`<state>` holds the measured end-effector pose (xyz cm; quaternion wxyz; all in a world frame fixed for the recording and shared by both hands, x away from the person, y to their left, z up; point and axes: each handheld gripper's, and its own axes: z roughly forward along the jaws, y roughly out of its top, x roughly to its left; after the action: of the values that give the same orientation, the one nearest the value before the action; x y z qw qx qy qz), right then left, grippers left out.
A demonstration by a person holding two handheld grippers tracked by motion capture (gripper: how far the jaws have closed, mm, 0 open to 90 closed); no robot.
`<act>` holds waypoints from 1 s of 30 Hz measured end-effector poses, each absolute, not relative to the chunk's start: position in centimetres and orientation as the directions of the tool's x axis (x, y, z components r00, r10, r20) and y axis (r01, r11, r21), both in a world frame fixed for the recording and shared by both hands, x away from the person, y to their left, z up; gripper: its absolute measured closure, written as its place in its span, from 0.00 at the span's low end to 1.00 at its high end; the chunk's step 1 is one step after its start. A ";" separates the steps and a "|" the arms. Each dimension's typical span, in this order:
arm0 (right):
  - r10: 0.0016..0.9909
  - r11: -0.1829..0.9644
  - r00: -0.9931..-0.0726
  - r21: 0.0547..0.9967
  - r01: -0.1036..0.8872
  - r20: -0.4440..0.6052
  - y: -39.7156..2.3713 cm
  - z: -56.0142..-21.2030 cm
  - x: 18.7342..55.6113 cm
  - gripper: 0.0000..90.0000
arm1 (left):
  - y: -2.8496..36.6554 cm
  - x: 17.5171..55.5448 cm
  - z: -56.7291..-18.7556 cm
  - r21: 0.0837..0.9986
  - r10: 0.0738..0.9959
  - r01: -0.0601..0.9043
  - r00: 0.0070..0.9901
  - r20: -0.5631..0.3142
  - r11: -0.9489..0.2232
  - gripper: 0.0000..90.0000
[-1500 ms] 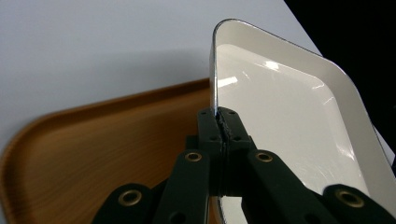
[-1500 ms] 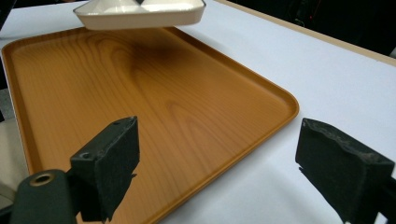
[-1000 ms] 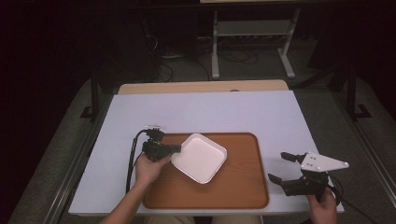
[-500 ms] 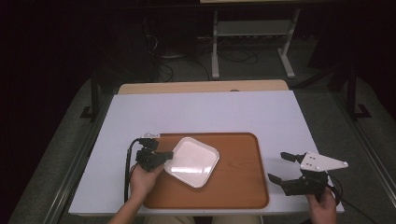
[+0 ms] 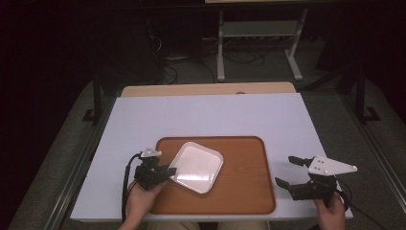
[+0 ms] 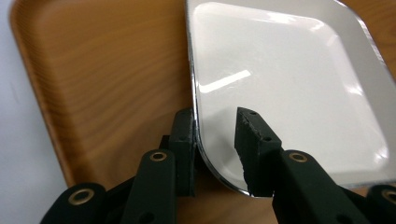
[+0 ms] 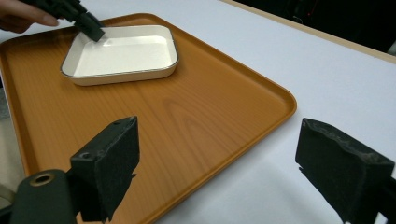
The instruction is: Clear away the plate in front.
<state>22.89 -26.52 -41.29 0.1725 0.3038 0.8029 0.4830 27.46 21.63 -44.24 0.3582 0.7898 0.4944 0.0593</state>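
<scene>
White dish (image 5: 197,166) lying on the wooden tray (image 5: 244,196), left of centre. Left gripper (image 5: 165,171) pinching its near rim, one jaw inside, one outside. Right gripper (image 5: 292,171) wide open, empty, just off the tray's right edge. Goal unstated; progress unclear.

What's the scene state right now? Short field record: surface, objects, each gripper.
surface: white table
tray: wooden tray lying flat on the table's near side
dish: white square dish on the tray's left half, nothing in it
left gripper: jaws straddle the dish's near corner rim, one inside, one outside
right gripper: open, off the tray's right edge, holding nothing
hands: left hand, right hand at the near edge
</scene>
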 end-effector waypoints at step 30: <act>0.682 0.332 -0.731 0.882 0.335 0.021 -26.9 -41.2 22.9 0.14 | 20.7 25.8 -43.8 0.565 0.716 0.755 0.592 -0.371 -0.331 0.58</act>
<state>22.95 -26.92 -41.23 0.1798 0.3193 0.7960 0.4817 25.82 20.73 -43.85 0.3618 0.8155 0.4510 -0.0273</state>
